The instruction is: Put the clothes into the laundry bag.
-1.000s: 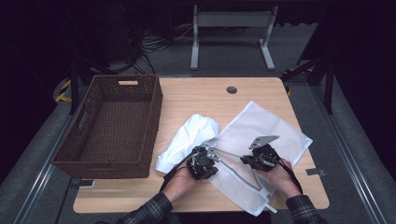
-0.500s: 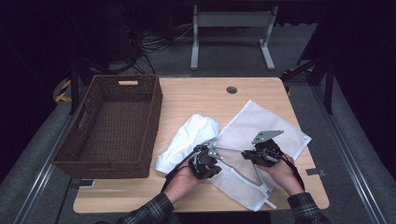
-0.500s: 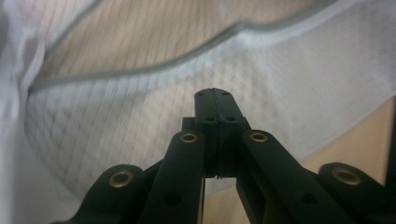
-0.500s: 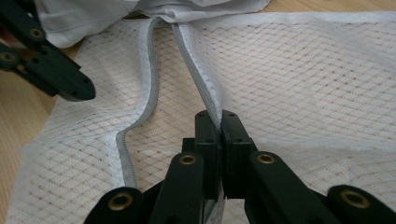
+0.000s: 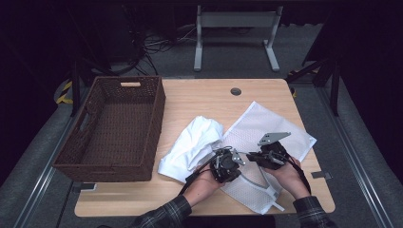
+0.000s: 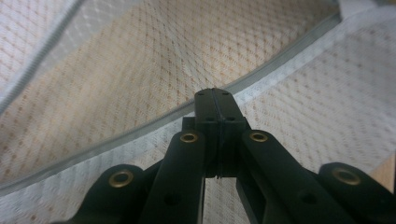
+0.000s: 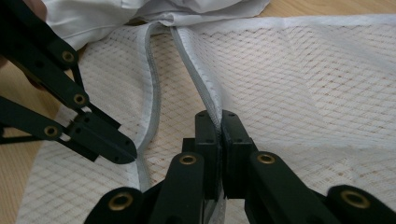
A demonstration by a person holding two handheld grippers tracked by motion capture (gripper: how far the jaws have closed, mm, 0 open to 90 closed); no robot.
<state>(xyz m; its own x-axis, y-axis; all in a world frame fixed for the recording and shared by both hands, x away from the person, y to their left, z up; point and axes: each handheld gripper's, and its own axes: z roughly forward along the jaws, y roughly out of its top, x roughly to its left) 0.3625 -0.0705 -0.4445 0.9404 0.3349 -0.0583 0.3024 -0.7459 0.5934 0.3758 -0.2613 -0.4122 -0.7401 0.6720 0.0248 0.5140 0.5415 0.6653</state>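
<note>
A white mesh laundry bag (image 5: 278,124) lies on the right of the wooden table (image 5: 199,99), with a crumpled white garment (image 5: 195,142) just left of it. My left gripper (image 5: 227,164) is shut on one zipper edge (image 6: 140,128) of the bag's mouth. Its jaws are pressed together over the grey band (image 6: 213,93). My right gripper (image 5: 271,156) is shut on the other zipper edge (image 7: 205,100), pinching it between its tips (image 7: 219,114). In the right gripper view the left gripper (image 7: 126,154) grips the neighbouring edge close by, and the garment (image 7: 116,14) lies beyond the mouth.
A large dark wicker basket (image 5: 159,109) stands on the left of the table. A round cable hole (image 5: 235,91) sits near the far edge. The table's front edge is close under my hands. A metal stand (image 5: 235,21) is on the floor behind the table.
My left gripper has moved right, closer to the right gripper, carrying its zipper edge with it. The right gripper has barely shifted.
</note>
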